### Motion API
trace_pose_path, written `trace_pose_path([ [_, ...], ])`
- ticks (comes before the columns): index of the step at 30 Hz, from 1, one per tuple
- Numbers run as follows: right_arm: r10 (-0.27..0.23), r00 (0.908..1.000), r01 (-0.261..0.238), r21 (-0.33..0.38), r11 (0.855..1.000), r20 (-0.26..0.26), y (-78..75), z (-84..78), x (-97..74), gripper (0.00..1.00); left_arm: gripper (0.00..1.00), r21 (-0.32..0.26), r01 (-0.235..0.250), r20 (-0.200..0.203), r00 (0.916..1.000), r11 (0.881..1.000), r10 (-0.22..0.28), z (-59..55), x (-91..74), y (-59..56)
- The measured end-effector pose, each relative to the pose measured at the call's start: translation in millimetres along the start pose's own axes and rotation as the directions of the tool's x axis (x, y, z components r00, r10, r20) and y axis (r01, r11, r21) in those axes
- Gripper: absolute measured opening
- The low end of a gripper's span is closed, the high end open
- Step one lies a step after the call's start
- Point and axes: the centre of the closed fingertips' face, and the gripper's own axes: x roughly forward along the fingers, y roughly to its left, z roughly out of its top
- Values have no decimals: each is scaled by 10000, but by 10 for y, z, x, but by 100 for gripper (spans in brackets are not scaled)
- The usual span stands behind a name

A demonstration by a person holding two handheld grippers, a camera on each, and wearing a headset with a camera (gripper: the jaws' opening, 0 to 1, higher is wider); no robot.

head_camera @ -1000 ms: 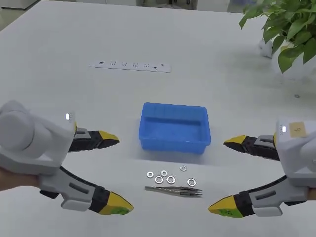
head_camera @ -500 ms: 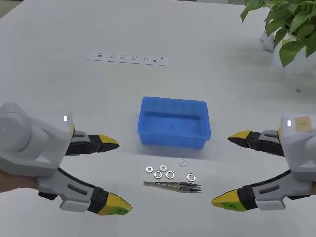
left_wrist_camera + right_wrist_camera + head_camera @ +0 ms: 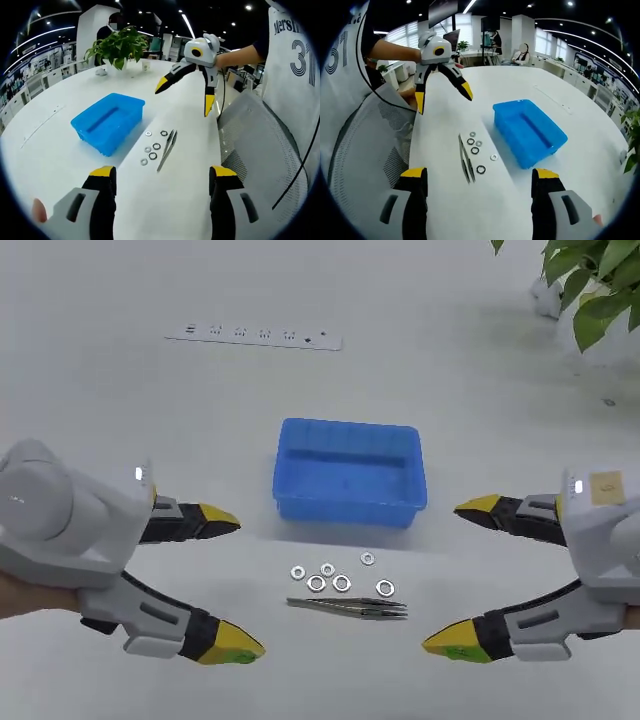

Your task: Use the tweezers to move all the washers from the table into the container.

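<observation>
One left hand-held gripper (image 3: 245, 585): we hold it low over the tabletop (image 3: 150, 430) at the left, jaws spread wide, tips pointing inward, nothing between them. One right hand-held gripper (image 3: 442, 577): we hold it opposite, at the right, mirrored, jaws equally wide, empty. One pair of tweezers (image 3: 348, 607): flat on the tabletop between our two grippers, untouched. Six washers (image 3: 340, 583): loose, just beyond the tweezers. One container (image 3: 348, 472): blue, just behind the washers.

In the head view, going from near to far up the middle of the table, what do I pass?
tweezers → washers → blue container → power strip
</observation>
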Motion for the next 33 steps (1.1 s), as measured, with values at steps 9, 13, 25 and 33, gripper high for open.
trace_pose_path([
  [9, -296, 9986, 327, -695, 9970, 449, 88, 74, 152, 65, 67, 1546, -1096, -123, 9935, 9819, 1128, -52, 195, 183],
  [13, 657, 9974, -631, -770, 9950, 310, 245, 56, 359, 55, 58, 1198, -341, -232, 9990, 9922, 371, -59, 338, 49],
  [25, 1363, 9876, -1517, -2466, 9572, -784, 291, -40, 726, 28, 44, 396, -90, -676, 9976, 9992, 117, -151, 499, 1],
  [33, 1565, 9777, -1865, -2363, 9536, -1401, 248, -136, 759, 24, 37, 778, 195, -1734, 9848, 9968, -58, -321, 559, 34],
])
